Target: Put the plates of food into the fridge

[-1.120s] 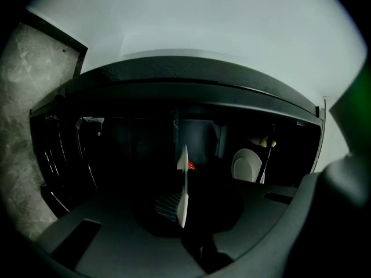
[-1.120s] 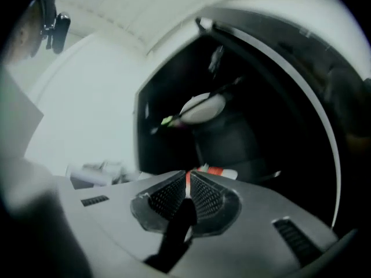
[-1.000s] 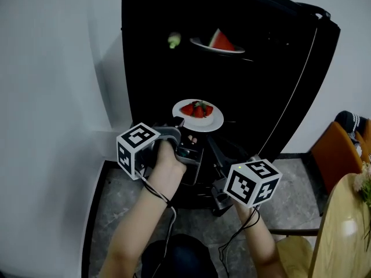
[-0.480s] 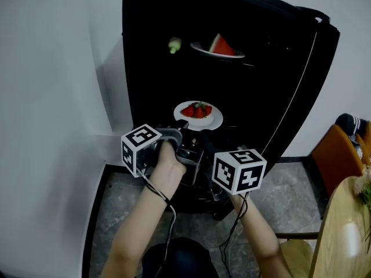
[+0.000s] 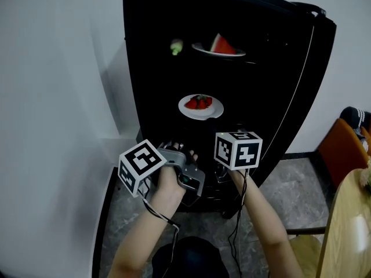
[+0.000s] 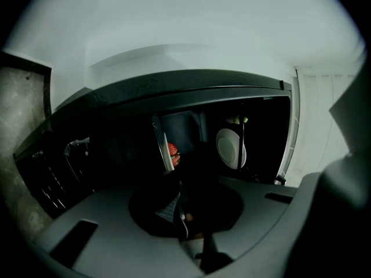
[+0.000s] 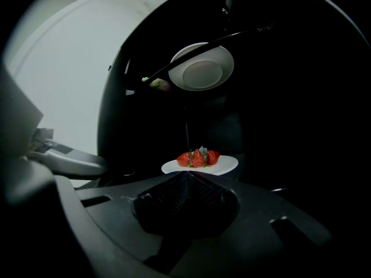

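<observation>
On my feed the black fridge stands open, its inside very dark. The plate of strawberries sits on the lower shelf. The plate with the watermelon slice sits on the shelf above it, with a small pale-green item just to its left (I can't tell what that is). Neither plate is touched by either tool.

Both tools are held low in front of the fridge, below the strawberry shelf and near each other, each with its marker cube facing my head camera.

The right gripper is clenched. Its ribbed pads meet in a point with nothing between them. From its own camera the strawberries lie straight ahead past the tips, clearly apart from them, and the white underside of the upper plate shows above.

The left gripper is rolled onto its side, so its camera shows the fridge tipped over. The strawberry plate appears edge-on, and the other plate's underside is to its right. Its jaws are in deep shadow, but they look pressed together, one ribbed pad catching a little light, and no item sits between them.

To the right of the fridge I can see an orange chair and the corner of a wooden table. The floor is grey stone, and a pale wall is at the left.
</observation>
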`<control>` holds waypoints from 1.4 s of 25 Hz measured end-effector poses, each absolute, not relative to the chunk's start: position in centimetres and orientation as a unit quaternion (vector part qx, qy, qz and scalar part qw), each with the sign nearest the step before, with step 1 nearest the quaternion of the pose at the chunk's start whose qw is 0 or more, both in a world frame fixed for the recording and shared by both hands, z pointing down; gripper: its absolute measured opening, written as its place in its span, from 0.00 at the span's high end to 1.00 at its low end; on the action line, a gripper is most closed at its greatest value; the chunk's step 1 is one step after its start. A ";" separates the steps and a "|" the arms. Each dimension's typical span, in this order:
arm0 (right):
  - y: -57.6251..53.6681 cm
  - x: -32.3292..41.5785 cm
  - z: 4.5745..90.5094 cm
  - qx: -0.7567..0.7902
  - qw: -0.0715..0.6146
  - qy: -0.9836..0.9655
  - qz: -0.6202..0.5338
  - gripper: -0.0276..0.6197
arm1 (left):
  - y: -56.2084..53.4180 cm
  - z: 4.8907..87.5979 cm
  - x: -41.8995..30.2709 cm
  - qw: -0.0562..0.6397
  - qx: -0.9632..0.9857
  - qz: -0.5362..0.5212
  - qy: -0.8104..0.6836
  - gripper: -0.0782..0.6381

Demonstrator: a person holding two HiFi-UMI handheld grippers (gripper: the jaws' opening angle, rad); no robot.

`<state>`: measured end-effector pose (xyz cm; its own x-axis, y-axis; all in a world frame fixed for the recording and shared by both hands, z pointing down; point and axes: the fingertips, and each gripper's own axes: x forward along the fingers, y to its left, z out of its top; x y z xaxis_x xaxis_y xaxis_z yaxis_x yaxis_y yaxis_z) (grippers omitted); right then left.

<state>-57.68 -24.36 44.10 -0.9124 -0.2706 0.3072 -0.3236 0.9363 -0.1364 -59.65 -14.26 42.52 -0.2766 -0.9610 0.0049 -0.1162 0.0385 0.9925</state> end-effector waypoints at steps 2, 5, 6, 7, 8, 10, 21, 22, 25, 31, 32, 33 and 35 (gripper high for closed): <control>-25.0 -58.0 44.1 0.161 0.136 -0.973 0.091 0.94 | -13.4 42.6 -59.6 0.382 0.461 -0.510 -0.617 0.86; -24.5 -57.0 43.4 0.167 0.105 -0.974 0.114 0.94 | -12.5 43.1 -60.0 0.353 0.476 -0.474 -0.651 0.86; -23.9 -56.4 42.9 0.167 0.089 -0.975 0.119 0.94 | -12.3 43.2 -60.1 0.341 0.482 -0.457 -0.665 0.86; -23.2 -55.7 42.4 0.169 0.072 -0.976 0.118 0.94 | -12.1 43.1 -60.2 0.324 0.491 -0.438 -0.680 0.86; -22.4 -54.9 41.8 0.171 0.055 -0.977 0.111 0.94 | -12.0 42.9 -60.1 0.304 0.502 -0.416 -0.695 0.86; -21.0 -53.2 40.7 0.178 0.023 -0.980 0.089 0.94 | -11.7 42.2 -59.5 0.250 0.526 -0.360 -0.729 0.86; -19.8 -48.7 36.9 0.194 -0.052 -0.979 0.029 0.94 | -12.5 38.6 -57.5 -0.010 0.519 -0.073 -0.852 0.86; -19.9 -49.2 36.1 0.192 -0.056 -0.980 0.023 0.94 | -13.0 37.7 -57.6 -0.021 0.516 -0.059 -0.854 0.86; -19.6 -50.9 34.3 0.190 -0.057 -0.980 0.029 0.94 | -14.2 35.4 -58.2 -0.014 0.519 -0.043 -0.853 0.86; -18.8 -53.0 29.8 0.193 -0.012 -0.979 0.070 0.94 | -14.3 28.6 -59.0 0.003 0.521 -0.026 -0.853 0.87; -18.7 -52.9 28.4 0.198 -0.005 -0.977 0.077 0.94 | -14.1 27.2 -58.9 0.008 0.522 -0.023 -0.853 0.87; -18.5 -52.7 26.9 0.202 0.002 -0.976 0.079 0.94 | -13.8 25.8 -58.7 0.017 0.522 -0.023 -0.852 0.87; -18.0 -52.7 23.4 0.203 0.014 -0.976 0.081 0.94 | -13.0 22.9 -58.9 0.038 0.517 -0.025 -0.855 0.87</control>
<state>-52.71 -17.96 23.35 -0.9168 -0.3946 0.0608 -0.3992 0.9041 -0.1521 -58.95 -12.97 22.92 -0.4621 -0.8859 0.0394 -0.8821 0.4638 0.0829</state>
